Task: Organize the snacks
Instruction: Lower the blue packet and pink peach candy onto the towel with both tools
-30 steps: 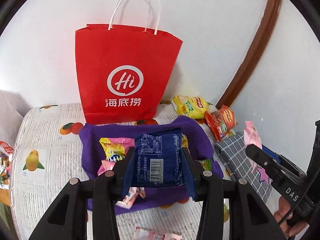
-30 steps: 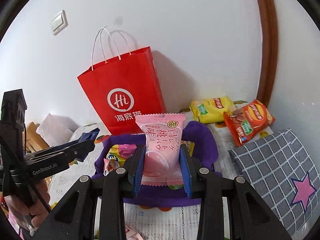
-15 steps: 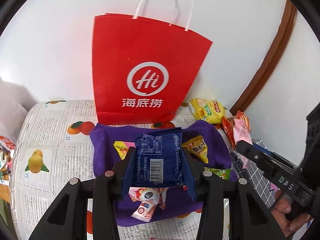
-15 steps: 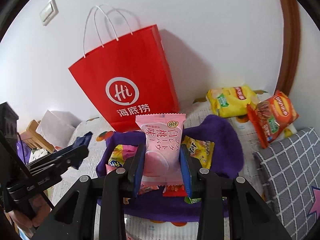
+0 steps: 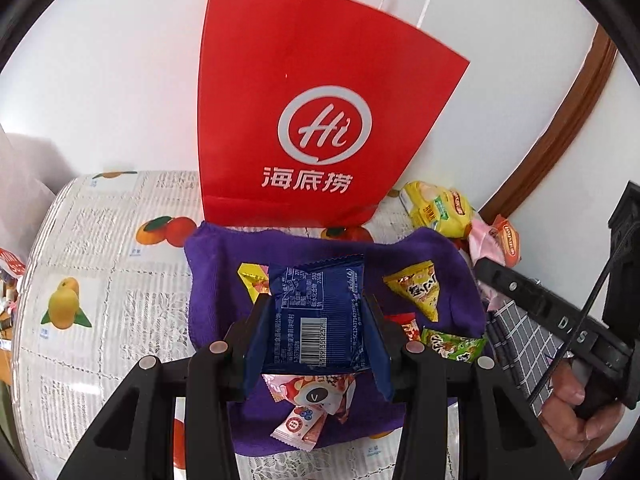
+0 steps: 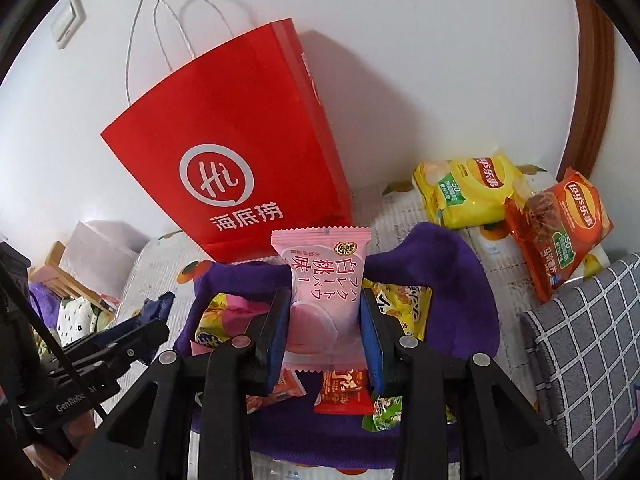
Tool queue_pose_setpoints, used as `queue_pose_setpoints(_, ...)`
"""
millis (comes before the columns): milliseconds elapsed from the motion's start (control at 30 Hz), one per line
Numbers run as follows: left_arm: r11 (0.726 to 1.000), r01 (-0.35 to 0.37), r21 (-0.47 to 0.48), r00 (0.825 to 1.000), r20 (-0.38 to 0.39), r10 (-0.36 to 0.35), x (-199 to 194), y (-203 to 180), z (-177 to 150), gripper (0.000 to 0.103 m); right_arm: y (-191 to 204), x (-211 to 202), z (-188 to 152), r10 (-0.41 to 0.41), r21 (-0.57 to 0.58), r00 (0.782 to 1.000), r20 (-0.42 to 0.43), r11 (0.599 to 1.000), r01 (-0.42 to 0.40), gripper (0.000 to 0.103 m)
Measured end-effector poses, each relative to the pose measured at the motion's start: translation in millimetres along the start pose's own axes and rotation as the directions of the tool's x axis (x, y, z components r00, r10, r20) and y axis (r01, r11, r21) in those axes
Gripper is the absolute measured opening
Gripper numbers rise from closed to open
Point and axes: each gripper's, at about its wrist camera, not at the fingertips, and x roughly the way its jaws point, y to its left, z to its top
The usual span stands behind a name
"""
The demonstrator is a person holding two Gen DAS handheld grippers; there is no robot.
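My left gripper is shut on a dark blue snack packet, held above a purple cloth that carries several small snacks. In the right wrist view my right gripper is shut on a pink peach-flavoured packet over the same purple cloth. Behind the cloth a red paper bag stands upright against the wall. The right gripper also shows at the right edge of the left wrist view, and the left gripper at the left edge of the right wrist view.
A yellow chip bag and an orange chip bag lie at the back right. A grey checked cloth lies at the right. The table has a fruit-print cover. A white wall is close behind.
Both grippers have moved forward and down toward the purple cloth and the red bag, which now look larger. Each still holds its packet.
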Motion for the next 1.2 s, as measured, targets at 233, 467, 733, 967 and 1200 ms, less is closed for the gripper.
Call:
queue_pose_setpoints(233, 1.000, -0.023, 0.002, 1.000, -0.008, 0.023, 6.1, 1.7, -1.8, 0.042, -8.1, 20.7, -2.5, -0.035, -0.041, 0.998, -0.059, 0.999, 0.032, 0.034)
queue_pose_setpoints(467, 1.000, -0.021, -0.004, 1.000, -0.007, 0.021, 9.7, 4.0, -2.3, 0.042, -16.7, 39.2, -6.9, -0.039, -0.049, 0.990, -0.135, 0.998, 0.033, 0.034)
queue_pose_setpoints(733, 1.000, -0.022, 0.010, 1.000, -0.008, 0.022, 11.6, -1.9, -3.9, 0.042, -8.1, 53.3, -14.7, 0.007, -0.071, 0.978, -0.210, 0.997, -0.022, 0.035)
queue_pose_setpoints(967, 0.999, 0.040, 0.003, 0.999, -0.024, -0.040, 17.3, -7.3, -7.4, 0.042, -5.0, 82.7, -24.5, -0.089, -0.112, 0.958, -0.273, 0.992, 0.060, 0.035)
queue_pose_setpoints(1200, 0.998, 0.062, 0.000, 0.997, -0.044, -0.062, 26.1, -11.4, -10.8, 0.042, -16.9, 83.9, -23.1, -0.073, -0.068, 0.956, -0.286, 0.996, 0.055, 0.040)
